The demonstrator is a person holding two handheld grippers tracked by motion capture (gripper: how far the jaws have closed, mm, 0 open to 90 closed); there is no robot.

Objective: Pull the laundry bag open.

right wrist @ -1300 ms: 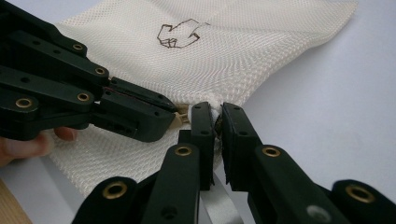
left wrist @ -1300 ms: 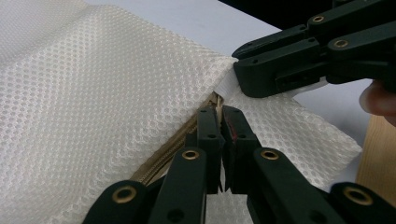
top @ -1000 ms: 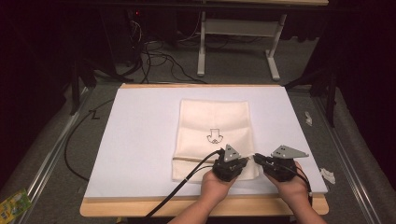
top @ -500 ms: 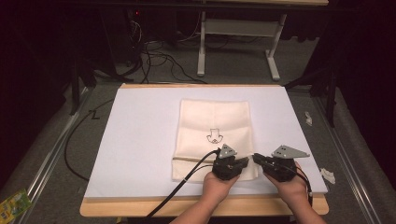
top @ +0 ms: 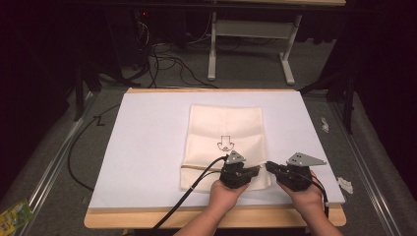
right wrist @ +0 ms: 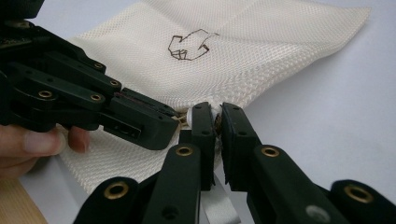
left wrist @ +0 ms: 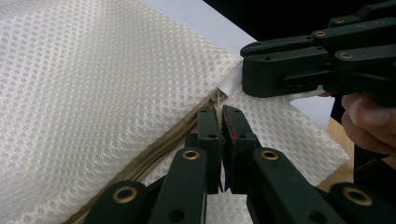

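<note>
Grippers, left (left wrist: 220,123) and right (right wrist: 216,122), clamp what seems the mesh bag's (top: 223,128) zipper end.

White board (top: 147,147) covering nearly all of a wooden desk (top: 275,219), bare wood showing along the near edge and as a thin strip at the far edge. Grey carpeted floor (top: 59,162) all round. White table frame (top: 248,37) standing beyond the far edge, tangled black cables (top: 167,61) on the floor beside it. Black cable (top: 78,147) curving along the floor off the left edge. Scraps of white paper (top: 345,185) near the right edge, another scrap (top: 325,124) farther back. Green packet (top: 14,215) at the near left corner of the floor.
</note>
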